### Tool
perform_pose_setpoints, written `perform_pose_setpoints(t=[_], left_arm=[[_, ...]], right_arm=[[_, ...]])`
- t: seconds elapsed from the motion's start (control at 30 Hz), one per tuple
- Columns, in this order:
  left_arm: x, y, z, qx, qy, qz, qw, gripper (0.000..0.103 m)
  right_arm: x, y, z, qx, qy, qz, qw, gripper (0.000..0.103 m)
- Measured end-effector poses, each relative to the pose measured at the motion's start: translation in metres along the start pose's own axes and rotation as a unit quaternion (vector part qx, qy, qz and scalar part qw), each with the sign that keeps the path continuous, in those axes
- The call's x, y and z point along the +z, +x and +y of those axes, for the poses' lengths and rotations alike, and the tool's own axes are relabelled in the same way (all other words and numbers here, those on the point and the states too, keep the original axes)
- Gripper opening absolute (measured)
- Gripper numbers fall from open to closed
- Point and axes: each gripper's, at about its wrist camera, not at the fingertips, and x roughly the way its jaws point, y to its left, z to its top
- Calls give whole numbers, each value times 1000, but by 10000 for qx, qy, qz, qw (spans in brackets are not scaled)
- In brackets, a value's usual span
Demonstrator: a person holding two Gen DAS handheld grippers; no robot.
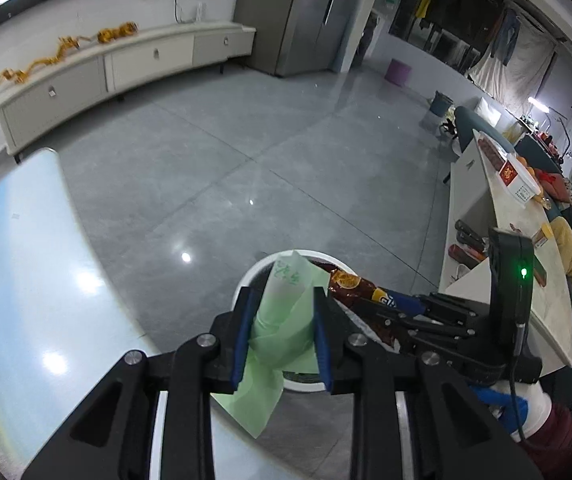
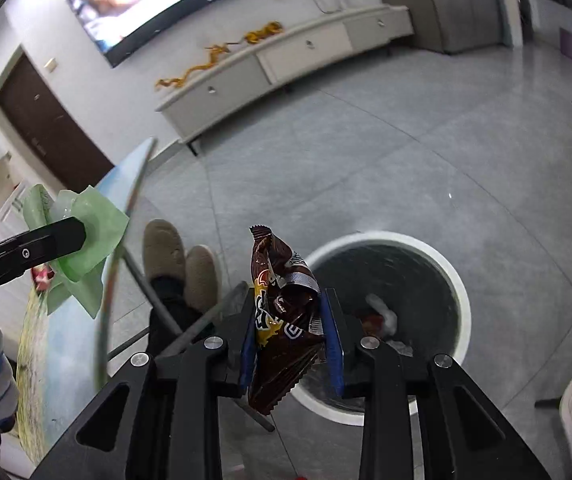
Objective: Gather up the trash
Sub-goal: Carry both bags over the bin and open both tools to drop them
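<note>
My left gripper [image 1: 282,300] is shut on a pale green paper wrapper [image 1: 282,320] and holds it over the near rim of a round white trash bin [image 1: 246,280] on the floor. My right gripper [image 2: 289,300] is shut on a crumpled brown snack wrapper [image 2: 282,312], held just left of the same bin [image 2: 459,280], which holds some trash inside. The right gripper and its brown wrapper [image 1: 349,286] show in the left wrist view, over the bin's right side. The left gripper's finger [image 2: 46,240] and the green wrapper [image 2: 86,240] show at left in the right wrist view.
A glass-topped table [image 1: 46,280] lies left of the bin. A white counter [image 1: 525,240] with boxes stands to the right. A long white TV cabinet [image 1: 126,68] runs along the far wall. The person's slippered feet [image 2: 182,260] stand beside the table.
</note>
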Motion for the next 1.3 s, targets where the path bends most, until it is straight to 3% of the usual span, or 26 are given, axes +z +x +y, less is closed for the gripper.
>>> perform_pose_setpoints(t=[0.43,0.57,0.63,0.9,1.3], left_arm=[[26,82,-11,-450,-377,480,9971,33],[31,92,-14,-582,-426,522,9960,56],[32,93,-14,-614,-431,522,9958,56],[23,68,-6,-536,-431,320,9971,56],[-15,-7,29,-101,-545,-120,9984,56]], right_arm=[[8,35,-50,-222,554,217,9980,42],[13,39,-57,-389,600,191,9973,49],[13,38,-61,-449,618,171,9969,52],[12,34,-60,-584,580,185,9964,52],[20,10,-8,-370,118,-22,9992,52]])
